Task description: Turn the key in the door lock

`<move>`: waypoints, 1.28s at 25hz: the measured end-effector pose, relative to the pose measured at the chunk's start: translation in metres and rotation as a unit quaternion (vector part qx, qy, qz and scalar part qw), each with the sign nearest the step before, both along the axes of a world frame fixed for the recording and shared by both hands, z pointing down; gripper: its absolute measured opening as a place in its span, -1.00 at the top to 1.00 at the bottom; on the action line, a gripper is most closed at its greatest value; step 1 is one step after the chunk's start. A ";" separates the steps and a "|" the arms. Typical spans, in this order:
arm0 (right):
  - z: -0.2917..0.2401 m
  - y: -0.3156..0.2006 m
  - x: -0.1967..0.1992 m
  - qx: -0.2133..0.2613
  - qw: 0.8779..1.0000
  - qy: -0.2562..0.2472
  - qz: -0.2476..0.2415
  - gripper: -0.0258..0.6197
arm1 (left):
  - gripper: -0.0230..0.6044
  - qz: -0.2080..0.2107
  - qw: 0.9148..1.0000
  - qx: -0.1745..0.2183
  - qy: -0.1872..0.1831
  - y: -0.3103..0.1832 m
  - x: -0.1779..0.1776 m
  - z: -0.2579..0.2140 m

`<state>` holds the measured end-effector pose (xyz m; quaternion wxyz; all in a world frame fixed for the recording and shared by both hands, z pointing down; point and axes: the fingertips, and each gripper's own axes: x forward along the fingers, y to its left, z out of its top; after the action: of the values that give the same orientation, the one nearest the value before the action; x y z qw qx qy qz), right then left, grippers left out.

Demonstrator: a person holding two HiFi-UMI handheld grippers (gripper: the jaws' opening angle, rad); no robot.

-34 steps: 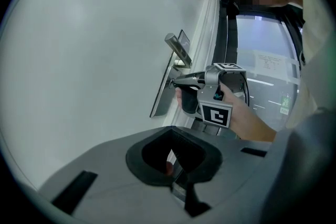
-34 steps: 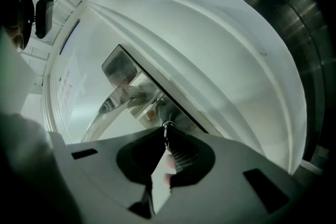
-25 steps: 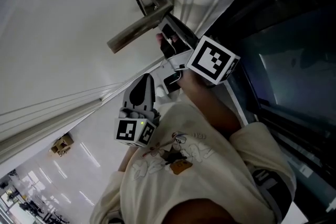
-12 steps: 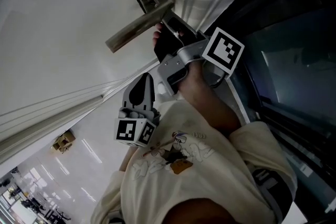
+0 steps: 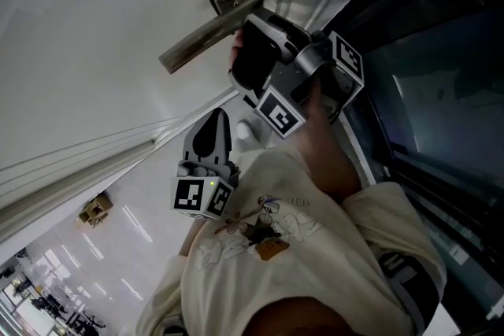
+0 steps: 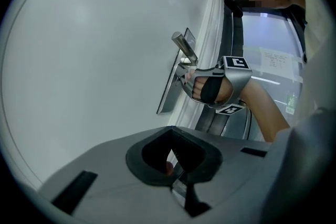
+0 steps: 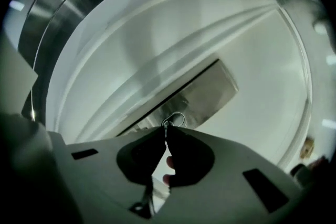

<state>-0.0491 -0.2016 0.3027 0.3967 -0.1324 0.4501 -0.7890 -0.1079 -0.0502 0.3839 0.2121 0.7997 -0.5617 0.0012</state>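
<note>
The right gripper (image 7: 165, 132) is clamping the key (image 7: 167, 124) at its jaw tips, the jaws having just been closing on it, with the lock plate (image 7: 207, 93) directly ahead. The left gripper (image 6: 171, 132) is idling with its jaws together and empty.

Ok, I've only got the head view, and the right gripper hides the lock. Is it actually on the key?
Observer: Yes. In the right gripper view, the right gripper jaws have just been closing and now pinch the key at the lock plate.
Operator: Is the left one holding anything?
Observer: No. The left gripper jaws are together with nothing between them.
Operator: Where does the right one meet the door?
Observer: The left gripper view shows it at the lock plate, below the handle.
</note>
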 end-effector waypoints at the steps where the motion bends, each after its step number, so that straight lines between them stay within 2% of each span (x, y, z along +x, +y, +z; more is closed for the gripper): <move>1: 0.001 0.000 -0.001 -0.025 0.998 -0.049 -0.009 0.87 | 0.92 -0.001 1.000 -0.001 -0.001 0.000 -0.001 0.000; 3: 0.004 0.000 -0.002 -0.052 0.991 -0.120 -0.015 0.87 | 0.92 -0.003 1.000 -0.002 -0.003 0.001 -0.002 0.001; 5: 0.005 -0.001 -0.001 -0.046 0.989 -0.139 -0.012 0.87 | 0.92 -0.004 1.000 -0.003 -0.004 0.001 -0.003 0.001; 13: 0.003 0.003 0.000 -0.015 0.996 -0.083 -0.034 0.86 | 0.92 0.006 1.000 -0.004 -0.005 0.001 0.004 0.002; 16: 0.006 0.014 0.004 -0.001 0.997 -0.056 -0.047 0.72 | 0.92 0.006 1.000 -0.002 -0.006 -0.001 0.004 0.000; 19: 0.006 0.033 0.011 0.043 0.997 -0.013 -0.068 0.65 | 0.92 0.004 1.000 0.003 -0.006 -0.004 0.001 -0.002; 21: 0.002 0.049 0.014 0.091 0.992 0.021 -0.085 0.65 | 0.92 0.002 1.000 0.006 -0.007 -0.007 -0.002 -0.003; 23: -0.004 0.063 0.016 0.149 0.982 0.067 -0.098 0.67 | 0.92 0.000 1.000 0.009 -0.007 -0.009 -0.004 -0.005; 26: -0.026 0.076 0.019 0.242 0.957 0.127 -0.095 0.75 | 0.92 -0.001 1.000 0.018 -0.008 -0.012 -0.004 -0.011; 30: -0.046 0.091 0.025 0.355 0.907 0.215 -0.071 0.81 | 0.92 -0.002 1.000 0.026 -0.007 -0.012 -0.004 -0.016; 32: -0.051 0.096 0.026 0.392 0.882 0.255 -0.059 0.84 | 0.92 -0.001 1.000 0.029 -0.006 -0.013 -0.004 -0.018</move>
<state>-0.0226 -0.1056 0.2521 0.2405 -0.1356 0.8155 -0.5087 -0.1116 -0.0630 0.3662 0.1856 0.8049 -0.5636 -0.0103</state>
